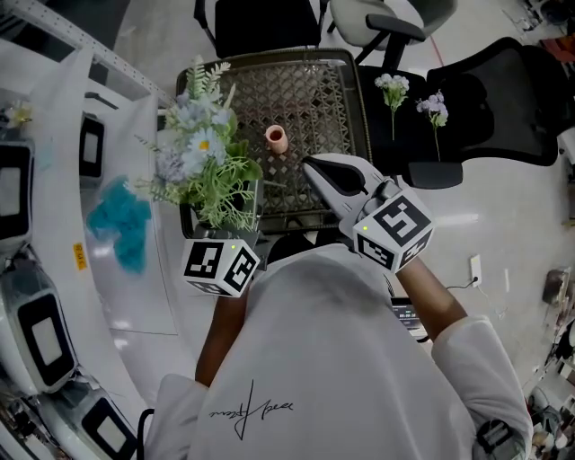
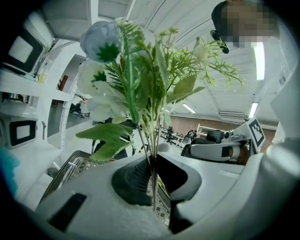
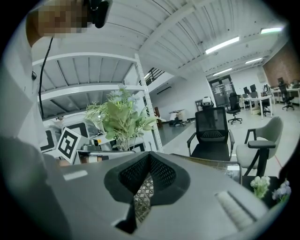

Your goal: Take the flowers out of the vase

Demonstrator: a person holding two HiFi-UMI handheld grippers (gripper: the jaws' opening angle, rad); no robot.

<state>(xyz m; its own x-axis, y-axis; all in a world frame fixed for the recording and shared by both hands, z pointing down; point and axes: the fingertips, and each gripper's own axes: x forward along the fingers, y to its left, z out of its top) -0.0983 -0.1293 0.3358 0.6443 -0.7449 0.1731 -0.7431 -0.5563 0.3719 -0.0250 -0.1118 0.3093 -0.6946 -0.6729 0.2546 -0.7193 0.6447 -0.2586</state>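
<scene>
A bunch of white and pale blue flowers (image 1: 202, 157) with green leaves is held by its stems in my left gripper (image 1: 225, 223), which is shut on them. In the left gripper view the thin stems (image 2: 153, 176) run down between the closed jaws and the blooms (image 2: 101, 44) rise above them. The small pink vase (image 1: 276, 138) stands on the metal mesh table (image 1: 310, 94), apart from the bunch. My right gripper (image 1: 312, 165) hovers over the table just right of the vase. Its jaws meet at the tips in the right gripper view (image 3: 149, 155), with nothing between them.
Two loose flower sprigs (image 1: 393, 88) (image 1: 435, 106) lie on a black office chair (image 1: 490, 108) at the right. White shelving with devices (image 1: 27, 180) and a blue bundle (image 1: 121, 220) runs along the left. Another chair (image 1: 260, 22) stands beyond the table.
</scene>
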